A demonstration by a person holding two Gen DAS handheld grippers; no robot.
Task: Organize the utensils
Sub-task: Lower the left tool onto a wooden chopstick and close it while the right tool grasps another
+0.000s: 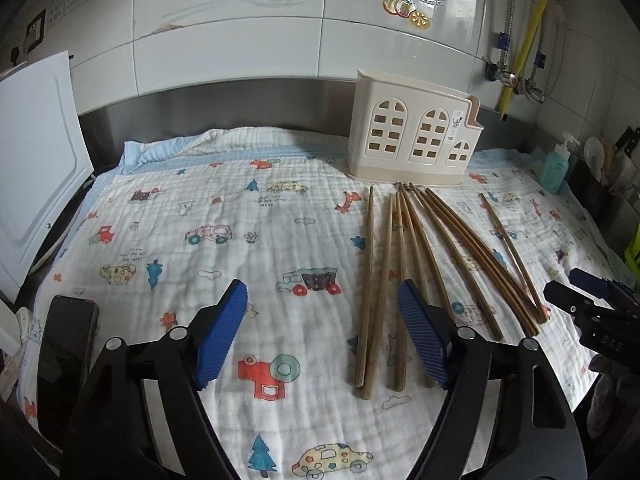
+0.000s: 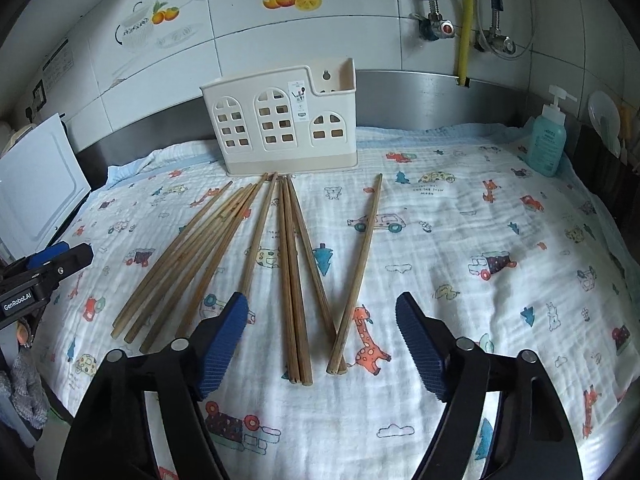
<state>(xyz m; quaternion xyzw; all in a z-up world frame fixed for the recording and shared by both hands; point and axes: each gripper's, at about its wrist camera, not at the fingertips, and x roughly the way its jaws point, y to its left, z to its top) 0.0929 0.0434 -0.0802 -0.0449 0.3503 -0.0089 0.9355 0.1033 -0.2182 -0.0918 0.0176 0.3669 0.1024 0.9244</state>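
Left wrist view: the left gripper (image 1: 322, 334) hovers with jaws wide apart and empty over the printed cloth (image 1: 224, 208); chopsticks (image 1: 416, 264) lie fanned before one cream holder (image 1: 412, 136).

Right wrist view: the right gripper (image 2: 320, 338) gapes empty above ten chopsticks (image 2: 256, 256), one holder (image 2: 280, 120) behind them, one soap bottle (image 2: 546, 140) far right.

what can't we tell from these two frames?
- Holder interior: hidden by its front wall, both views.
- Holder label text: too small, both views.
- Near ends of some chopsticks: behind the left gripper finger, left view.
- Right gripper body: cut off by the bottom edge, right view.
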